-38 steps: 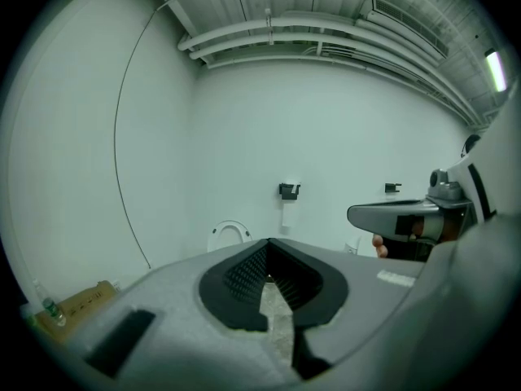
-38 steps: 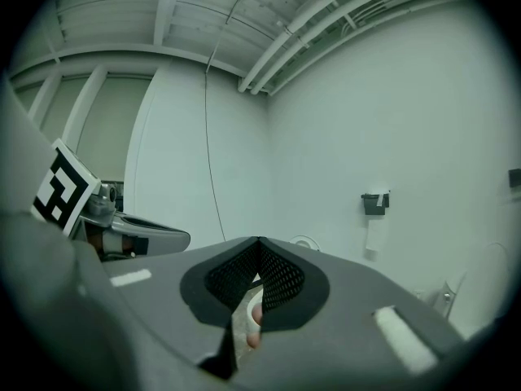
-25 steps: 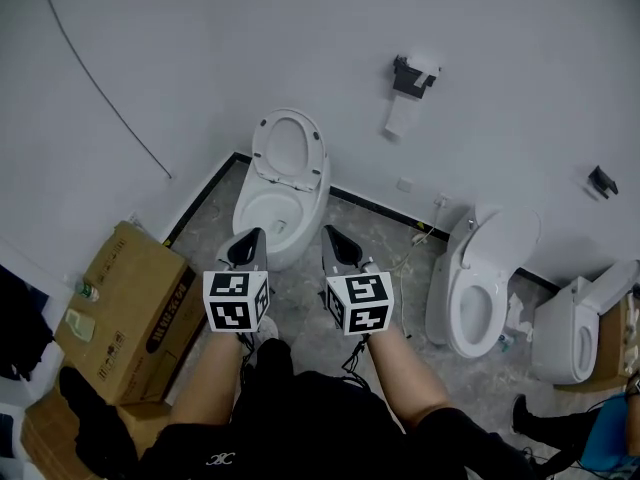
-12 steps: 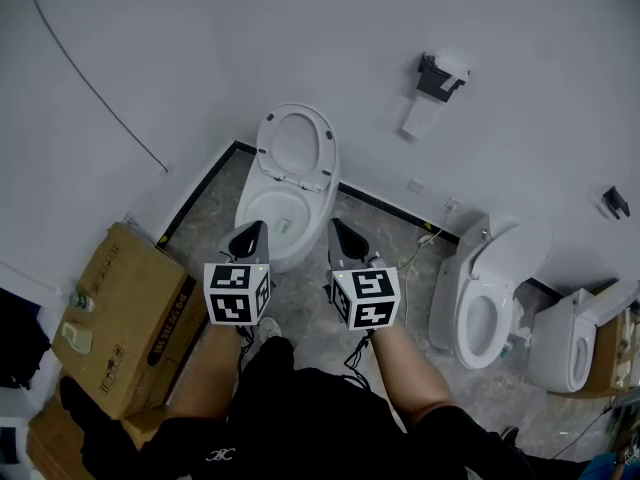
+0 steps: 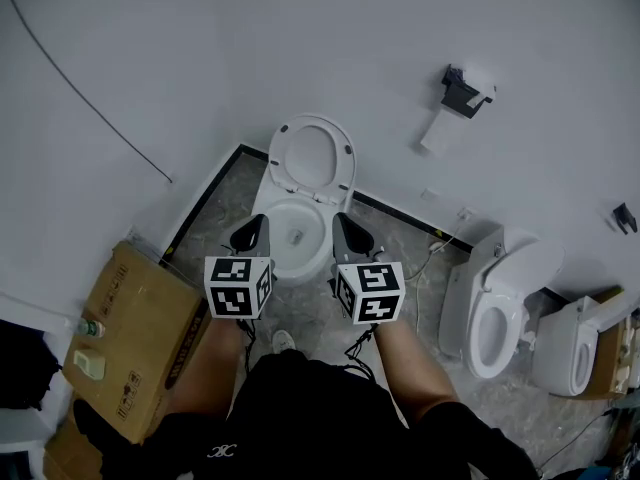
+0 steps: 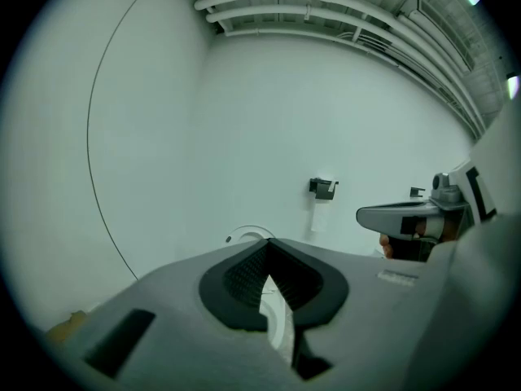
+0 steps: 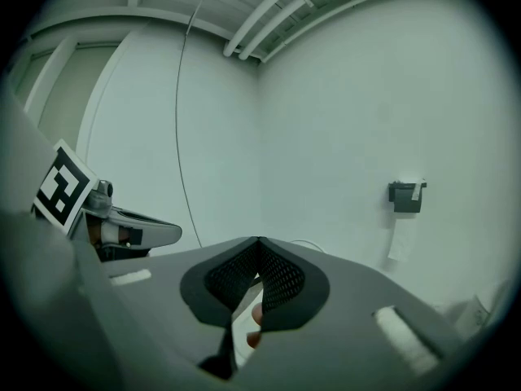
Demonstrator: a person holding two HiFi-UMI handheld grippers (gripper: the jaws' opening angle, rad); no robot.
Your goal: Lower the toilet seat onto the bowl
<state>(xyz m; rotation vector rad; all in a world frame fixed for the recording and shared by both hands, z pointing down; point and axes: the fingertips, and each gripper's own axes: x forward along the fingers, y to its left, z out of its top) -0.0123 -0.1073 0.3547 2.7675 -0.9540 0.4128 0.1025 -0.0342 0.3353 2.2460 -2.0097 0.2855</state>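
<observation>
The white toilet stands against the wall with its seat (image 5: 312, 156) raised upright over the open bowl (image 5: 296, 253). My left gripper (image 5: 251, 232) hangs at the bowl's left front rim and my right gripper (image 5: 344, 230) at its right front rim, neither touching the toilet. Both have their jaws closed tip to tip with nothing between them. In the left gripper view the left gripper (image 6: 269, 242) points at the top of the seat (image 6: 247, 234). In the right gripper view the right gripper (image 7: 258, 241) hides most of the toilet.
A cardboard box (image 5: 135, 333) lies on the floor at the left. Two more toilets (image 5: 500, 303) (image 5: 575, 340) stand along the wall to the right. A paper holder (image 5: 464, 90) with a hanging strip is on the wall. A thin cable (image 5: 90, 93) runs down the wall.
Both grippers have moved forward to flank the bowl, and the toilet now sits closer and more central in the head view. The seat stays upright and the jaws stay closed.
</observation>
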